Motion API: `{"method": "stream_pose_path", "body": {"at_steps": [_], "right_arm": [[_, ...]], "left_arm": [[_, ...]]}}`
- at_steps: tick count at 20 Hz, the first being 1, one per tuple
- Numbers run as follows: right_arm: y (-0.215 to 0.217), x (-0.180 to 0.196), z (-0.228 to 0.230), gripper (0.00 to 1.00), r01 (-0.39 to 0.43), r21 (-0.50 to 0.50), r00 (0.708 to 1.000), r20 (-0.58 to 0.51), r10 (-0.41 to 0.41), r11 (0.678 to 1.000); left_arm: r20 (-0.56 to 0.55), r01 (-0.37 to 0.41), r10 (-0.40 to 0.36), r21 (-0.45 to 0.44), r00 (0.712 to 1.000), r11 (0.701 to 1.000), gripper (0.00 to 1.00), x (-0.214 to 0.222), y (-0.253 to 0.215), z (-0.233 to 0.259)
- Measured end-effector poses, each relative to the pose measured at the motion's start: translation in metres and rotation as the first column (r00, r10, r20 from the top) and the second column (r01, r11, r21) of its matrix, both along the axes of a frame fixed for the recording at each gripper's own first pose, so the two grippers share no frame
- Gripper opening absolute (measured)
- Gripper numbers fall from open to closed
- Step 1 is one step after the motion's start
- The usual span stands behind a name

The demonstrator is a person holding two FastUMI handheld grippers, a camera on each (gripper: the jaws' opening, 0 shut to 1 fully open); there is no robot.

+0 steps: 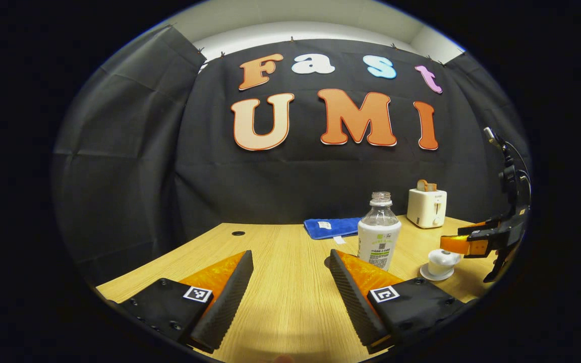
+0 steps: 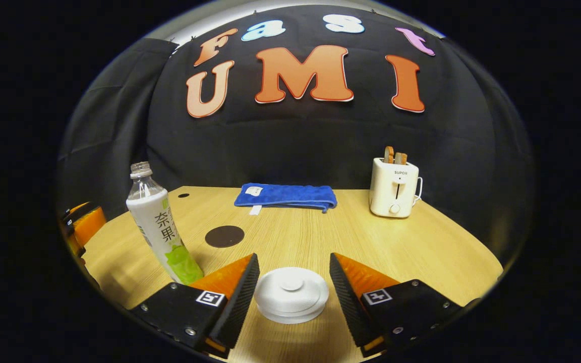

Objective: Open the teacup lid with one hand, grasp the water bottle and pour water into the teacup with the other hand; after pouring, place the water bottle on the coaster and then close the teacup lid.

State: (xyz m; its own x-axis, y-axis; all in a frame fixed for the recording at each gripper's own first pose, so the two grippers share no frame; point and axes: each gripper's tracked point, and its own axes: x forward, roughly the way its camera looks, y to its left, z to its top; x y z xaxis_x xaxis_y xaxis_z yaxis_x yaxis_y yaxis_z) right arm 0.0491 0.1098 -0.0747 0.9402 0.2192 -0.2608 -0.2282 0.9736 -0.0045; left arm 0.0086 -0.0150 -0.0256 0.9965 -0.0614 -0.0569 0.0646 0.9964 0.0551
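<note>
A white teacup with its lid (image 2: 291, 295) on sits on the wooden table between the fingers of my right gripper (image 2: 293, 259), which is open; a gap shows on both sides of the lid. The uncapped water bottle (image 2: 159, 227) with a white and green label stands upright to its left. Behind the bottle lies a dark round coaster (image 2: 224, 236). In the left gripper view, my left gripper (image 1: 290, 257) is open over bare table. The bottle (image 1: 379, 232) stands just beyond its right finger. The teacup (image 1: 442, 262) is farther right, with the right gripper (image 1: 454, 242) at it.
A folded blue towel (image 2: 285, 195) lies at the back of the table (image 2: 421, 242). A white toaster (image 2: 394, 187) with bread in it stands at the back right. The left gripper (image 2: 81, 222) shows at the far left edge of the right gripper view.
</note>
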Motion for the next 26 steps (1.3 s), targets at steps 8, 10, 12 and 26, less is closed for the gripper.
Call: {"method": "stream_pose_path", "body": {"at_steps": [8, 10, 12, 26], "right_arm": [[0.003, 0.006, -0.017, 0.46, 0.009, -0.018, 0.999, -0.043, -0.010, 1.000], [0.003, 0.006, -0.019, 0.41, 0.007, -0.019, 0.999, -0.052, -0.008, 1.000], [0.004, 0.006, -0.018, 0.37, 0.008, -0.011, 0.999, -0.052, -0.009, 1.000], [-0.041, 0.002, 0.009, 0.19, 0.060, 0.082, 0.998, 0.024, -0.063, 0.995]], "left_arm": [[-0.021, -0.004, 0.004, -0.015, 1.000, 1.000, 0.98, 0.003, 0.002, -0.007], [-0.022, -0.005, 0.005, -0.014, 1.000, 1.000, 0.98, 0.004, 0.003, -0.008], [-0.024, -0.005, 0.005, -0.015, 1.000, 1.000, 0.98, 0.004, 0.003, -0.008], [-0.001, 0.072, -0.072, -0.033, 0.997, 0.997, 0.98, 0.002, -0.043, -0.004]]}}
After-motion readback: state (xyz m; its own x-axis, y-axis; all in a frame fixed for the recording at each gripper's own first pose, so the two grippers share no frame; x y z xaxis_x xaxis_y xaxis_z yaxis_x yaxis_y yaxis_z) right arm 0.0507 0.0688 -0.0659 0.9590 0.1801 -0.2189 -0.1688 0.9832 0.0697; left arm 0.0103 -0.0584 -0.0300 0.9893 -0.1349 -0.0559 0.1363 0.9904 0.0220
